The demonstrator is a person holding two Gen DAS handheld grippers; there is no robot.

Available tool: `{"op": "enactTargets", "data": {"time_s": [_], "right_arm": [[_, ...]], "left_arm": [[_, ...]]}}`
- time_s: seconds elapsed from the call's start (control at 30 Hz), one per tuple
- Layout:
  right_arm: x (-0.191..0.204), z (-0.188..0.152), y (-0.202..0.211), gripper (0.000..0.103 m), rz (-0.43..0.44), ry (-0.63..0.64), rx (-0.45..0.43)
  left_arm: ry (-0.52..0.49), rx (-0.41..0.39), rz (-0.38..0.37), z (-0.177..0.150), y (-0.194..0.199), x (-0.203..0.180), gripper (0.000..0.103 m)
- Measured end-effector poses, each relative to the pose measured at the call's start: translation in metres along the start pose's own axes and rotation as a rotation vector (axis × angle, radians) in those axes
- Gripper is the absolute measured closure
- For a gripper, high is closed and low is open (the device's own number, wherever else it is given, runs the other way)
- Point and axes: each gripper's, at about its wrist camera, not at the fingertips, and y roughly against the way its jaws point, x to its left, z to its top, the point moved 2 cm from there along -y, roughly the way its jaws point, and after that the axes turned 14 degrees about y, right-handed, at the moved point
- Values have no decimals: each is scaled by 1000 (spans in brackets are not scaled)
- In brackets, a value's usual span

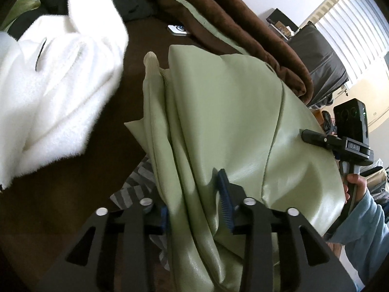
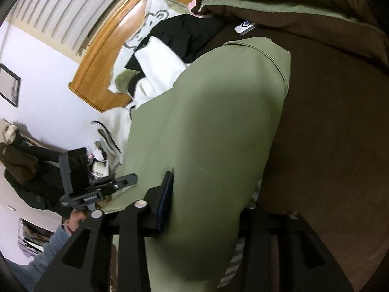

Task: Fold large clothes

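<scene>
step: mid-fold, green jacket (image 1: 231, 121) lifted over the brown bed (image 1: 60, 206)
left gripper (image 1: 194, 209): fingers pinching a jacket fold
right gripper (image 2: 209, 209): fingers also pinching it
next: probably lay it flat, even edges

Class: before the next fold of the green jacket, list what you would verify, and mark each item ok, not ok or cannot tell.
1. Left claw has green jacket between its fingers: ok.
2. Right claw has jacket fabric between its fingers: ok; firmness of grip: cannot tell.
3. Jacket smooth: not ok, bunched folds near the left claw.
4. Cuff tucked in: not ok, it sticks out.
5. White garment apart from the jacket: ok in the left view.
</scene>
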Motion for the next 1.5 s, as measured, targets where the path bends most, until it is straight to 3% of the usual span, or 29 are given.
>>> {"op": "enactTargets", "data": {"time_s": [0.1,0.23,0.27,0.37,0.53,0.67,0.73,0.8,0.87,0.97,1.23,1.3,1.37,1.5], "right_arm": [[2,4,-1,54,-44,6,36],[3,4,2,46,-121,25,71],[3,4,3,41,-138,34,77],[5,6,14,6,-226,69,57],[8,9,50,6,-263,74,-21],[27,-4,63,8,-274,147,-30],[34,-14,59,24,-265,160,-15],[36,-26,45,29,-241,150,38],[40,-35,36,29,-217,149,50],[53,-45,37,19,-235,193,27],[55,-48,34,17,-224,200,32],[55,-48,32,17,-226,197,33],[56,-49,31,16,-227,195,32],[53,-49,40,15,-205,154,5]], "left_arm": [[7,20,41,4,5,-1,48],[-36,-67,96,6,39,-8,36],[-39,-86,105,8,46,-9,33],[-87,-127,110,8,65,-24,30],[-166,-135,82,4,70,-60,25],[-196,-121,42,-3,56,-85,24],[-199,-103,24,-6,45,-92,24],[-196,-84,18,-10,35,-95,24],[-181,-73,13,-14,29,-95,24],[-157,-56,28,-20,27,-92,24],[-106,35,50,-38,12,-82,22],[-84,43,47,-42,6,-80,27],[-68,64,12,-45,2,-82,66],[-92,49,34,-48,-2,-90,83]]}}
